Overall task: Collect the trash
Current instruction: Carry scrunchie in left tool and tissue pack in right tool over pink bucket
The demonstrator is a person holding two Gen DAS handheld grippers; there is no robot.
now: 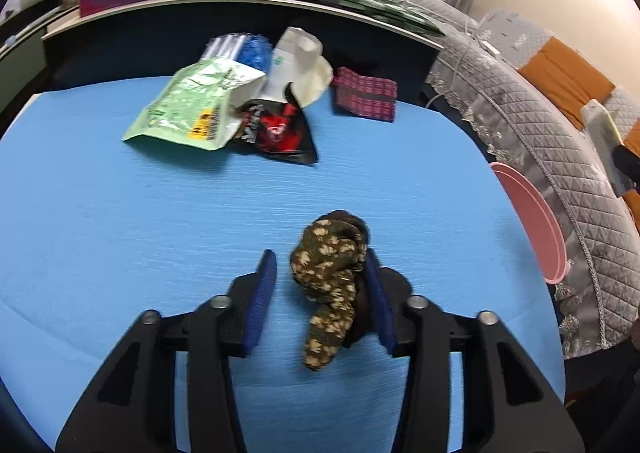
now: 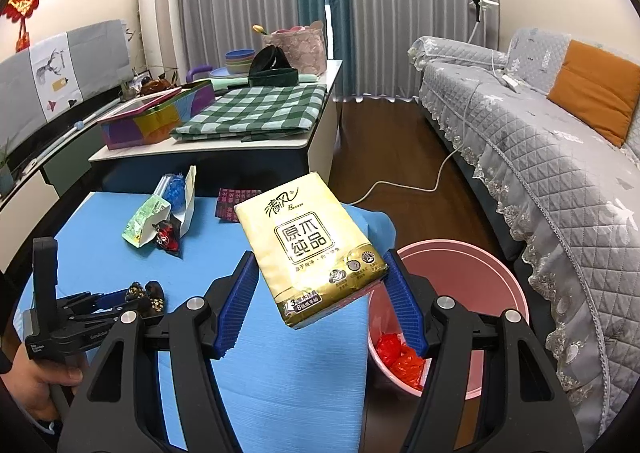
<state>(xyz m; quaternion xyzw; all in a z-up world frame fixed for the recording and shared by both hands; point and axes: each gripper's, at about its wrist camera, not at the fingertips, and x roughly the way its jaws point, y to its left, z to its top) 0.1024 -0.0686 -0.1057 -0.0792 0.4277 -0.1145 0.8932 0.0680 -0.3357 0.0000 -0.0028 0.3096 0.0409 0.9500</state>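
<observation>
My left gripper [image 1: 319, 257] is low over the blue table [image 1: 120, 213], open around a brown patterned cloth bundle [image 1: 328, 281]. The bundle leans on the right pad, and a gap shows at the left pad. A person's hand [image 2: 36, 385] holds this gripper [image 2: 132, 295] in the right wrist view. My right gripper [image 2: 320, 255] is shut on a gold tissue pack [image 2: 312, 245], held in the air by the table's right edge, beside the pink bin [image 2: 480, 253]. Red trash [image 2: 400, 357] lies in the bin. A green pouch [image 1: 192, 109], a red-black wrapper [image 1: 280, 129] and a white bag [image 1: 300, 61] are piled at the far side.
A maroon patterned packet [image 1: 366, 99] lies right of the pile. Behind the blue table stands a higher table with a green checked cloth [image 2: 256, 109] and a colourful box [image 2: 156, 117]. A grey quilted sofa [image 2: 540, 157] runs along the right, with a white cable [image 2: 400, 185] on the floor.
</observation>
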